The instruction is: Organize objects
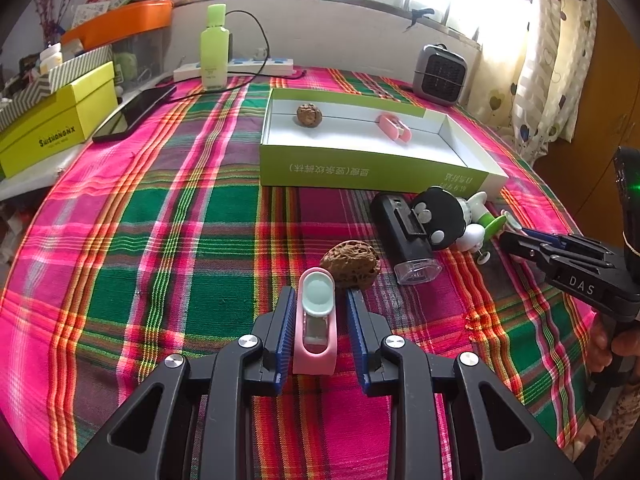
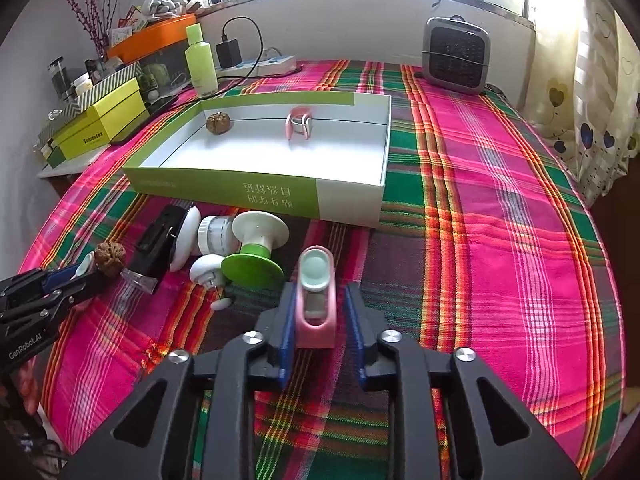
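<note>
My left gripper (image 1: pixel 320 292) is shut on a pink clip with a mint cap (image 1: pixel 316 320), held just above the plaid cloth beside a loose walnut (image 1: pixel 351 264). My right gripper (image 2: pixel 319 286) is shut on a matching pink clip (image 2: pixel 316 304) in front of the green-and-white open box (image 2: pixel 224 190). Inside the box lie a walnut (image 2: pixel 218 121) and another pink clip (image 2: pixel 299 122). Between the grippers sit a black device (image 1: pixel 404 236), a black round toy (image 1: pixel 440 220) and a white-and-green toy (image 2: pixel 256 248). Each gripper shows in the other's view: the right gripper (image 1: pixel 506 236), the left gripper (image 2: pixel 86 270).
A grey heater (image 2: pixel 457 54) stands at the back right. A green bottle (image 1: pixel 214 52), a power strip with a cable, a dark phone (image 1: pixel 134 114) and a yellow box (image 1: pixel 56 128) line the back left. Curtains hang on the right. A hand holds the right gripper's handle.
</note>
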### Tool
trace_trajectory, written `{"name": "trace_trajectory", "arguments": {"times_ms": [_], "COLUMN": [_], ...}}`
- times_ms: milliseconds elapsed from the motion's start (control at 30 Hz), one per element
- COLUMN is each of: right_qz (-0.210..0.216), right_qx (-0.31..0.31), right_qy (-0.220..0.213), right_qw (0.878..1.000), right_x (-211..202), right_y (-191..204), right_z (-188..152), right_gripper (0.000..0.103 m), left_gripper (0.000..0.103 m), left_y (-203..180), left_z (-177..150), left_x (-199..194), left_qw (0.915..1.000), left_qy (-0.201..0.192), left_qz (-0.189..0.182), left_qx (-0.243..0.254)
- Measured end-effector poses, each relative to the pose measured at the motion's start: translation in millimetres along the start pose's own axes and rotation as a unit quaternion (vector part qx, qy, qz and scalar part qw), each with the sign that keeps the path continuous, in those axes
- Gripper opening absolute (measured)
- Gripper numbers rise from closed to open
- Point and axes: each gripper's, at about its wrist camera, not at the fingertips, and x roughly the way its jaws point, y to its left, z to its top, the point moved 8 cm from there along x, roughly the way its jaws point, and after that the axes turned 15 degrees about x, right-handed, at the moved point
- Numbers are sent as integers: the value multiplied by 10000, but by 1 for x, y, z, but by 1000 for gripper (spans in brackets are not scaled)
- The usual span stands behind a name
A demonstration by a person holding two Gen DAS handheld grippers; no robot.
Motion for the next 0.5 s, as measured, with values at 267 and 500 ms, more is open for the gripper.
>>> {"name": "trace_trajectory", "arguments": {"times_ms": [267,500], "right_qz": [7,24], "right_qx": [-64,-38], "right_qy": [8,9], "right_qw": [10000,10000], "right_x": [-1,-2], "right_y": [3,4], "right_z": [-2,-4], "right_gripper": [19,18], "left_gripper": [20,16], "left_y": [2,8], "left_z": [0,-2], "left_x": [0,0], "left_qw": [10000,9999], "left_qy": [11,56], "left_qz": [17,31], "left_qx": [-30,-127]}}
